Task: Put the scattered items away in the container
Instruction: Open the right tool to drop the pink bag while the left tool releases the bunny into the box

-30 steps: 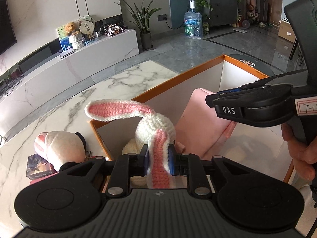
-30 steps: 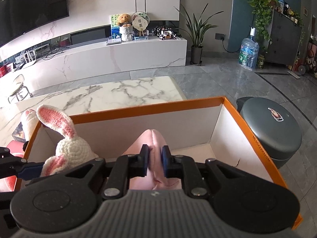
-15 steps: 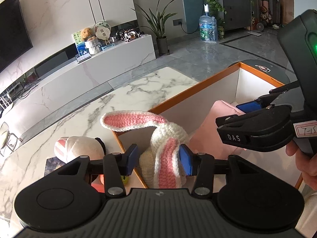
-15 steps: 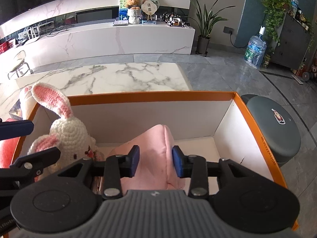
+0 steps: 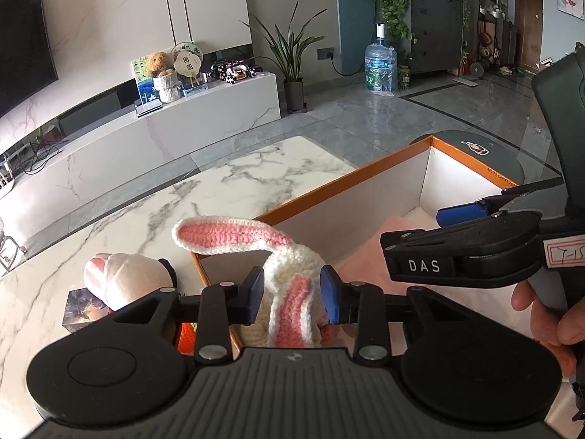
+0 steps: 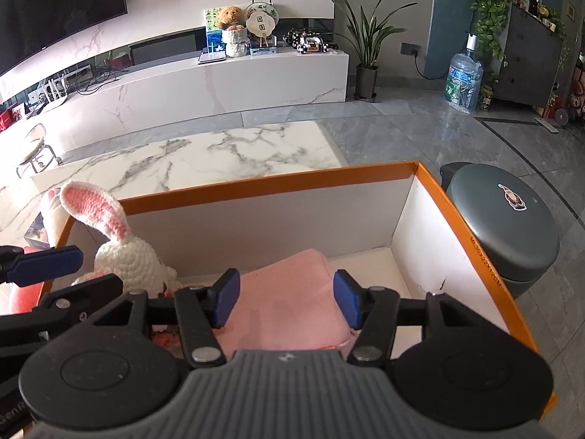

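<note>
Left wrist view: my left gripper hangs with its blue pads spread wide, and the crochet bunny sits between them, touched by neither as far as I can see. The bunny rests inside the orange-rimmed box, just within the box's near left corner. One long ear stretches sideways to the left over the box rim, and the other droops straight down towards me. Outside the box, left of that corner, a pale plush toy lies on the marble table against a small dark cube. My right gripper reaches in from the right over the box.

Right wrist view: my right gripper is also wide open, over a folded pink cloth lying flat on the box floor. The cloth's long axis runs away from me towards the box's far wall. The bunny sits to its left. White floor lies bare between the cloth and the box's right wall.
</note>
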A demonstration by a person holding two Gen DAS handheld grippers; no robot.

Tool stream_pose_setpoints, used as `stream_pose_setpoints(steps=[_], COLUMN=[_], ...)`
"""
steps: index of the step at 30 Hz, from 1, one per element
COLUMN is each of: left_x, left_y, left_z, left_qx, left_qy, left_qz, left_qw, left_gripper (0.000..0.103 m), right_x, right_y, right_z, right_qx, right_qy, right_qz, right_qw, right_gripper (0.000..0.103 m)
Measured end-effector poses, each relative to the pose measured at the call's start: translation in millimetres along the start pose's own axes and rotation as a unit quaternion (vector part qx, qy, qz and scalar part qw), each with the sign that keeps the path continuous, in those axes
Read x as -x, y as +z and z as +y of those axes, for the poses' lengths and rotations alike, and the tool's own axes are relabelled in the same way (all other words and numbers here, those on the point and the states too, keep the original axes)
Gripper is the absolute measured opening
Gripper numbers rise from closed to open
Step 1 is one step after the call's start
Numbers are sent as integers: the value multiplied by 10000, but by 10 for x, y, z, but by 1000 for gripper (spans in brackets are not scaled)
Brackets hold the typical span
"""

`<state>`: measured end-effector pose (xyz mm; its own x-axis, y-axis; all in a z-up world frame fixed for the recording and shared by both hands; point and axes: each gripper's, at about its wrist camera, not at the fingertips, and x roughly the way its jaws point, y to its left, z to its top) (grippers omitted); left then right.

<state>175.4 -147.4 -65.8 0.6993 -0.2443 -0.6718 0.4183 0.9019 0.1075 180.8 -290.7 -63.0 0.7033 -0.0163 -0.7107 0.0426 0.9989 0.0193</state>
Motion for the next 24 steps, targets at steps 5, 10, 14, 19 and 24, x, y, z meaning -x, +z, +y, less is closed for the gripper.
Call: stream_pose_setpoints(steps=[5,10,14,19,24], left_x=[-18,9,36,82,128], left_y=[-6,-42,-57,-66,-72], left_z=[-35,-57,-75,-87,-83], left_qx=[24,78,64,70,88], left_qy=[84,96,78,90,84], left_qz=[164,197,194,141,112], left_qw=[9998,9997,9998,9998,9999], left_gripper=[40,49,51,54,54], right_x=[-19,33,71,109,172], right_y=[-32,-49,-62,-73,-88], right_z=[-55,-69,-39,-33,-18], right_qx=[-150,-183,-131,-129,-136], right_qy=[-22,-48,-4,9,-1], right_qz=[122,18,-33,-91,-197], right_qw=[9998,9998,9999,9999,9997], right_gripper=[62,71,73,74,74])
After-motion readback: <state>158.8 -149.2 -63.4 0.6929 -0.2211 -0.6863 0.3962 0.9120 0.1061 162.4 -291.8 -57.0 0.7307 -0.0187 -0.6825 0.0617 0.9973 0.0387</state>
